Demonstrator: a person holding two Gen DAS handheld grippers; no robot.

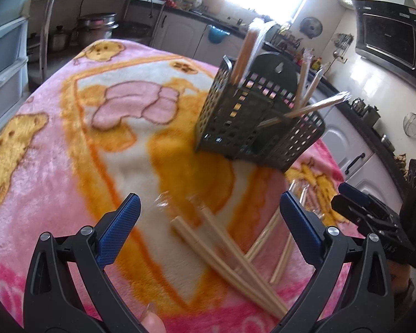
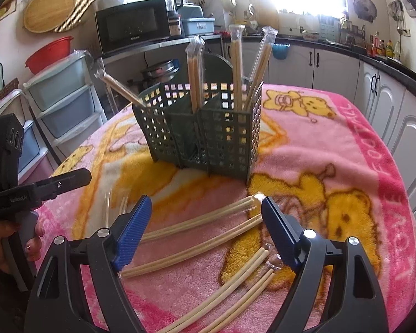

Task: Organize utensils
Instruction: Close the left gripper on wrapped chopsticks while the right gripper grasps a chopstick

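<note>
1. Left gripper [image 1: 209,217]: jaws stand wide apart with nothing clamped. Its blue pads [image 1: 119,233] hang above loose chopsticks lying on the blanket. A fingertip shows at the bottom edge of the left wrist view.

2. Right gripper [image 2: 206,216]: jaws likewise spread wide, nothing between the pads. It hangs over the loose chopsticks.

3. Loose chopsticks [image 2: 197,226]: several pale wooden pairs in clear wrappers lie scattered flat on the blanket, near the holder's front side. In the left wrist view the same pile [image 1: 227,252] is blurred.

4. Utensil holder [image 2: 205,136]: dark green perforated basket with inner partitions, standing upright on the blanket beyond the loose pairs. It contains wrapped chopsticks [image 2: 195,75]; some stand nearly upright, and one leans far out over the left rim.

5. Blanket [image 2: 332,144]: pink fleece with yellow bear figures covering the table. Its darker pink border carries large lettering, partly legible as "FOOTBALL".

6. Left-hand tool, seen from the right wrist view [image 2: 16,191]: a white label on its body reads approximately "GenRobot.AI"; small and not fully certain.

7. Microwave [image 2: 133,26]: black, on the counter behind. A brand mark sits on its lower front, too small to read. Range hood [image 1: 391,38]: front marking illegible.
</note>
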